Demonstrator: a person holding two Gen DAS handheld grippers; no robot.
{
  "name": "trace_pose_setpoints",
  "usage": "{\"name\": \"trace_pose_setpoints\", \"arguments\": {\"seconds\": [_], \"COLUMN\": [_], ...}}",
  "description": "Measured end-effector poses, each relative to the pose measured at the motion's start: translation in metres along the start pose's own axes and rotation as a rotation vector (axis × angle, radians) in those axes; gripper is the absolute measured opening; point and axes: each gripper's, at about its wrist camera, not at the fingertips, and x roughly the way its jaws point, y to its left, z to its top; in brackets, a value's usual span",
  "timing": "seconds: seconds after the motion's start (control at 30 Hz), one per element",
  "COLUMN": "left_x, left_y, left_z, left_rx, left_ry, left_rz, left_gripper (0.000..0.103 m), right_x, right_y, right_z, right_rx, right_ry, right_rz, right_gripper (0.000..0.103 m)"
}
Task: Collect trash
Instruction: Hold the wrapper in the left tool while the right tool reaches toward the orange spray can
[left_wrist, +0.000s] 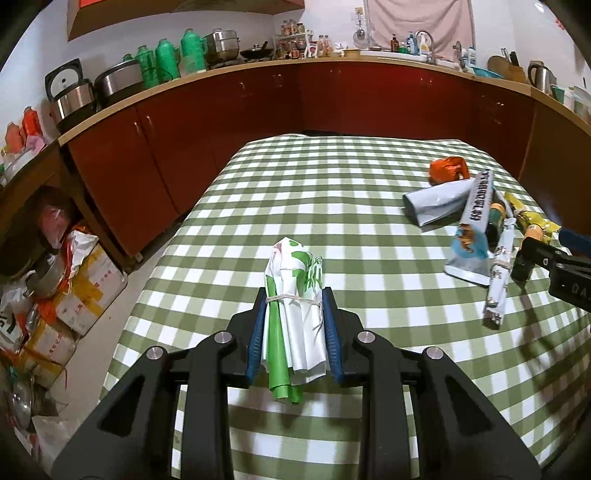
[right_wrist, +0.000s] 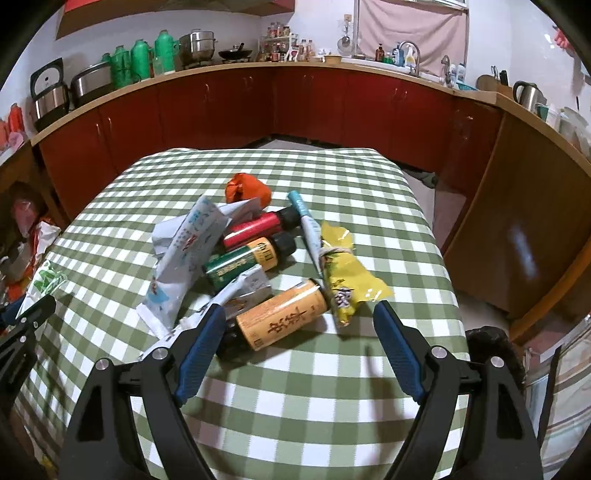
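While my left gripper clamps its jaws on the tied wrapper bundle at centre frame, my right gripper gapes wide before the uncollected bottles and wrappers.

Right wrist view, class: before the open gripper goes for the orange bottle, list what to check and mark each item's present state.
1. Right gripper open wide enough for the orange bottle: ok.
2. Bottle lying between the fingers' line: not ok, it sits toward the left finger.
3. Bottle free of other trash: not ok, a white wrapper leans on it.
4. Yellow wrapper out of the closing path: cannot tell.
5. Left gripper secure on the tied green-and-white bundle: ok.
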Motion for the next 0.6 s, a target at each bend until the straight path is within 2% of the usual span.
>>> {"name": "trace_pose_setpoints", "arguments": {"seconds": [0.23,0.5,0.6], "left_x": [-0.001,-0.003,-0.003], "left_y": [0.003,-0.003,-0.006], "left_z": [-0.004,-0.004,-0.005], "left_rx": [-0.019,-0.014,-0.009], "left_ry": [0.004,0.004,0.005], "left_rz": [-0.017,-0.037,-0.039], "left_gripper": [0.027,0.028,0.028], "right_x": [-0.01,-0.013,-0.013], "right_y": [0.001,-0.022,-0.031], "right_z": [-0.008,-0.019,-0.023], "right_rx": [-0.028,-0.018,0.017], "right_ry": [-0.009,0.02,0.027], "right_rz": [-0.045,-0.095,-0.084], "right_gripper": [0.081,0.081,0.081]}}
